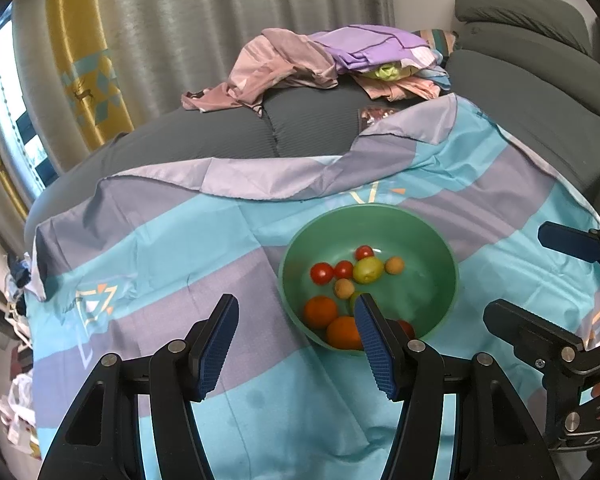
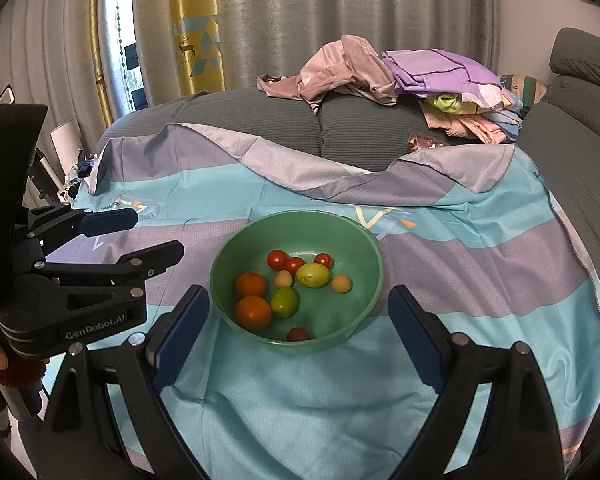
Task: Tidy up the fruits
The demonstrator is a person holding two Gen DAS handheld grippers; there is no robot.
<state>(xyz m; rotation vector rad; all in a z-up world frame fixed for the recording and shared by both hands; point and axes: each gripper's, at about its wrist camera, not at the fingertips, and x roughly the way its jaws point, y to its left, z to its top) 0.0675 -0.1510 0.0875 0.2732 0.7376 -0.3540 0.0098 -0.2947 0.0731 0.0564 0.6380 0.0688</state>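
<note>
Two tools, left tool (image 1: 296, 346) and right tool (image 2: 300, 336), hang wide open and empty before the green bowl (image 2: 364, 240) of fruit on the bedsheet (image 2: 480, 280). I fear cherry tomatoes (image 2: 277, 259) (small, round) slipping out, or the bowl tipping on soft bedding.

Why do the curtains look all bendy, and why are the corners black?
Both wrist views use a fisheye lens: in the right wrist view the curtains bow outward, the corners go black, and the green bowl stays sharp; in the left wrist view the window glares white.
</note>
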